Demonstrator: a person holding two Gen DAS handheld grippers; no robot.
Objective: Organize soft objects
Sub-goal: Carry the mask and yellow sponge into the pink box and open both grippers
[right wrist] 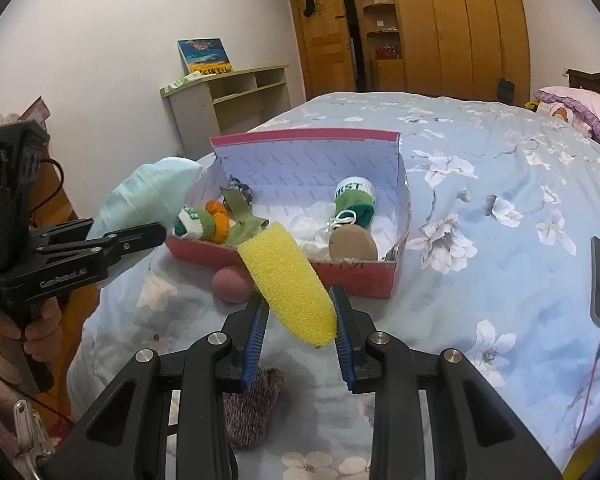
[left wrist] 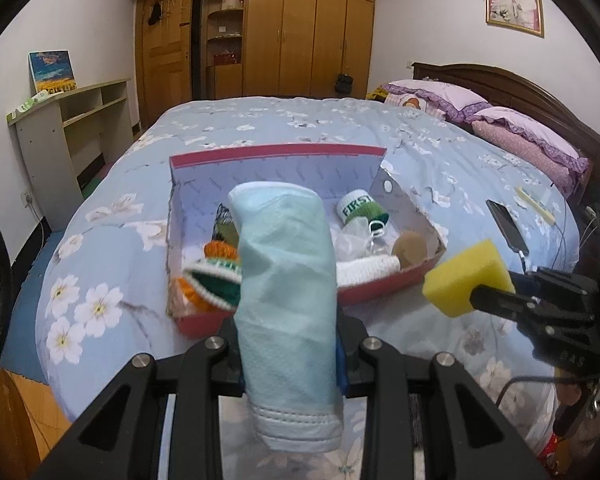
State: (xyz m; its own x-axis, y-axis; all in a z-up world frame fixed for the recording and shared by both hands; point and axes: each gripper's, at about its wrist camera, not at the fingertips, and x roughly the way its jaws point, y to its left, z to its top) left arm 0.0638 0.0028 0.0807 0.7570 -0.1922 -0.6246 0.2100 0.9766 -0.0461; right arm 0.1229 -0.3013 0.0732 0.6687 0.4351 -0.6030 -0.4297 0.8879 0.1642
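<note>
In the red box [right wrist: 340,276], knitted socks [right wrist: 354,202].

"FIRST" on green-white knit cuff [left wrist: 360,205]

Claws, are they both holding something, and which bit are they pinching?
Yes. The left claw grips a light blue cloth near its hemmed lower end; the right claw pinches a yellow sponge by its near end.
</note>
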